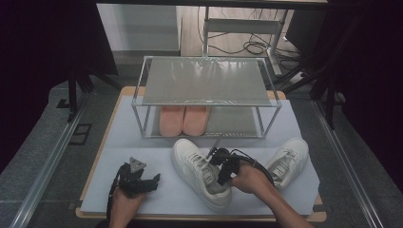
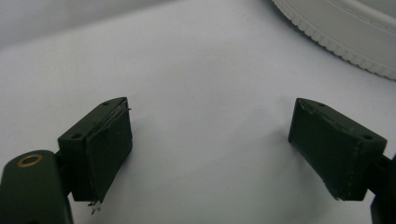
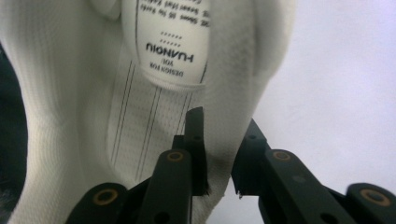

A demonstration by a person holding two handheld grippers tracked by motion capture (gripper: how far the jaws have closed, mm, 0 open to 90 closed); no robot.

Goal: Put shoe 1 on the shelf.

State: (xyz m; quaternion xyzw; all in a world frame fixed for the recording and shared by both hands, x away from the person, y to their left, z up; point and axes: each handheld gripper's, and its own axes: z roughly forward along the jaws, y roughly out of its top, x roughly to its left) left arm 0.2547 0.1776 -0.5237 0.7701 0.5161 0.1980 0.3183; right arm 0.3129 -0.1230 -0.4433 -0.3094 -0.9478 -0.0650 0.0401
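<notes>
Two grippers, two different jobs. Your right gripper [image 3: 217, 154] has one jaw inside the near white sneaker [image 1: 199, 172] and the other outside it, pinching the collar wall at the heel. Your left gripper [image 1: 142, 183] rests over the bare white mat [image 1: 142, 142] with its jaws spread wide and nothing between them, the sneaker's sole just beyond it.

That sneaker lies in the middle of the mat, toe pointing toward the wire shoe rack [image 1: 205, 97]; its mate [image 1: 287, 160] sits well apart to the right, and a pink pair [image 1: 184, 119] already fills the left of the lower shelf.

Mind the grip: you hold only soft fabric at one end, so on lifting the toe would likely sag and swing, the collar could slip free, or the toe could catch the rack's front rail.
</notes>
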